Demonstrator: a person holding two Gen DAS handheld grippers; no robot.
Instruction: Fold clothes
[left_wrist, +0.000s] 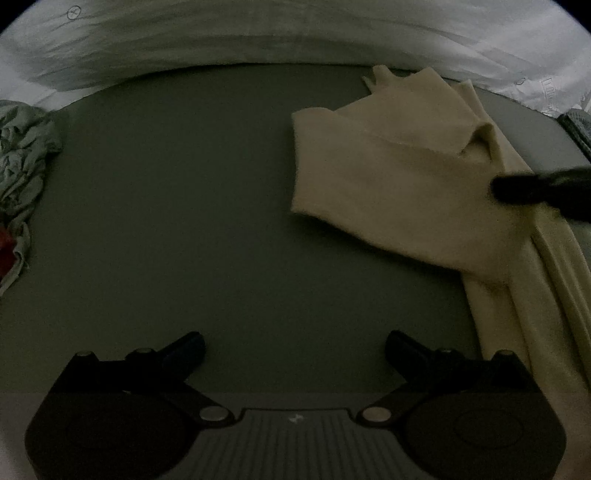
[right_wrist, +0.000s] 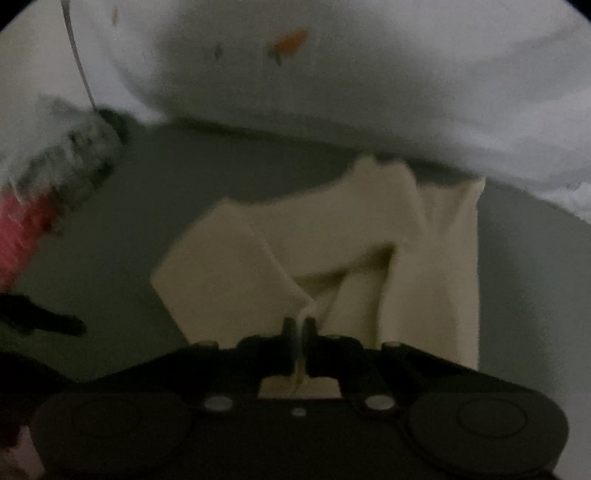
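A cream garment (left_wrist: 388, 177) lies partly folded on the dark grey-green surface (left_wrist: 166, 203), towards the right in the left wrist view. My left gripper (left_wrist: 295, 339) hangs over bare surface to the left of the garment, jaws wide open with nothing between them. My right gripper (right_wrist: 299, 325) is shut on a pinched fold of the cream garment (right_wrist: 229, 273) at its near edge. The left wrist view shows the right gripper (left_wrist: 535, 188) as a blurred dark shape over the garment's right side. A dark finger (right_wrist: 44, 321) at the left edge of the right wrist view looks like the left gripper's.
White bedding (left_wrist: 258, 37) rises along the back edge of the surface. A crumpled grey-green cloth (left_wrist: 22, 155) with something red (left_wrist: 5, 240) beside it lies at the far left. A blurred grey-and-red item (right_wrist: 55, 173) shows at the left of the right wrist view.
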